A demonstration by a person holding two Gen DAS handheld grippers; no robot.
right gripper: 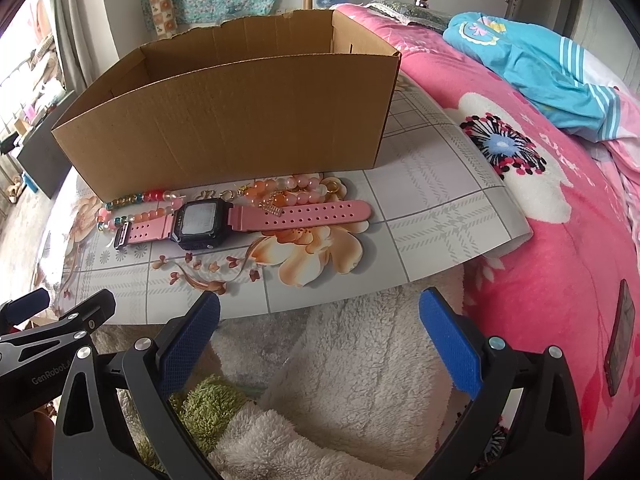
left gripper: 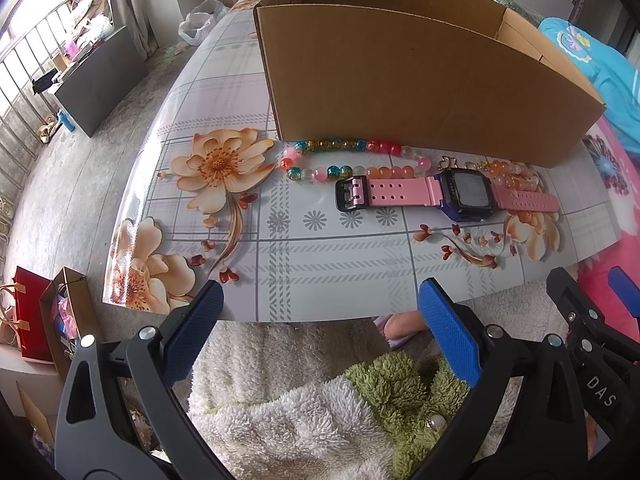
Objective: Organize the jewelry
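Both tools, the left gripper (left gripper: pixel 320 304) and the right gripper (right gripper: pixel 320 312), hang spread wide and hold nothing, back over a fluffy white blanket (right gripper: pixel 340 344). On the flowered plastic mat (left gripper: pixel 320 256), just before the open brown cardboard box (left gripper: pixel 400 92), lie a pink-strapped digital watch (left gripper: pixel 466 196) and strings of coloured glass beads (left gripper: pixel 340 158). I judge the watch light and its strap flexible; its stiff case is the better hold. The beads look slippery and limp.
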